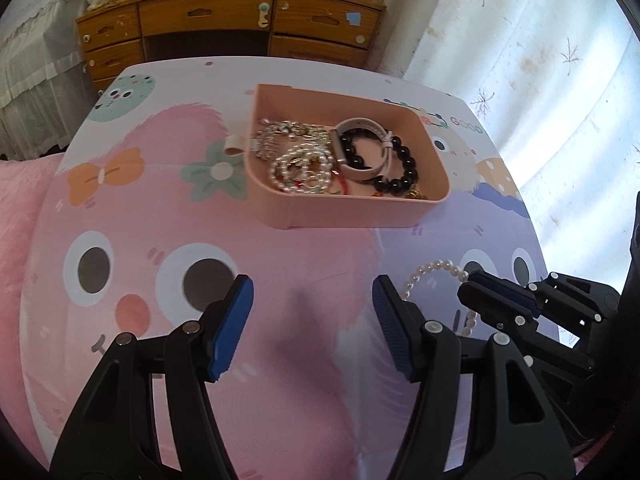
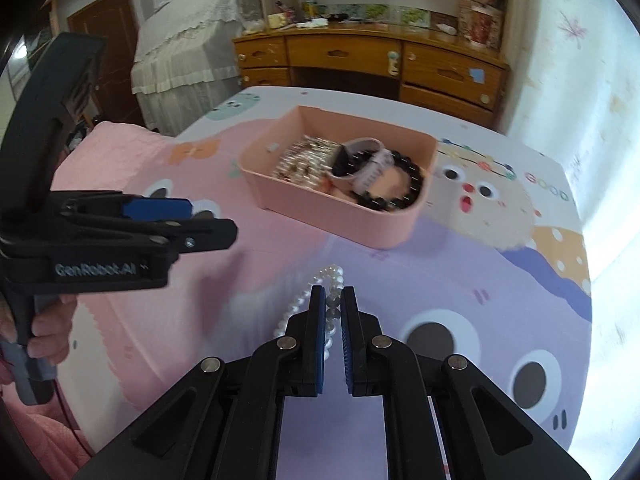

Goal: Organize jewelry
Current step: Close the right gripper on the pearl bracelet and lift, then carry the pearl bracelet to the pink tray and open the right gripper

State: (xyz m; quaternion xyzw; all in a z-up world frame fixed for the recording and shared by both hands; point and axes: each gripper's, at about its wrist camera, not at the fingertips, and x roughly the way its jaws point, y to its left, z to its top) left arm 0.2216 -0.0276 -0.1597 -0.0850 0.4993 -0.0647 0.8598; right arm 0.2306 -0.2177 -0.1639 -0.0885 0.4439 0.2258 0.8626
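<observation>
Nearest the right wrist camera, the right gripper [image 2: 332, 320] has its blue-padded fingers [image 2: 318, 340] drawn close together on a pearl bracelet [image 2: 334, 280], clamping the strand between them. The bracelet's loop runs lengthwise along the fingers and pokes out past their tips toward the pink tray [image 2: 340, 216]; part of it curves down to the left of the fingers. Its beads are small, round and glossy white. The gripper is level and low over the cartoon-printed table cover [image 2: 500, 300], aimed at the tray. The left gripper [image 1: 312, 320] hangs beside it with fingers wide apart, holding nothing. Farther on, the tray sits on the cover with a black bead bracelet [image 1: 400, 168], a white band [image 1: 360, 148] and a heap of pearl and silver chains [image 1: 296, 156] inside.
</observation>
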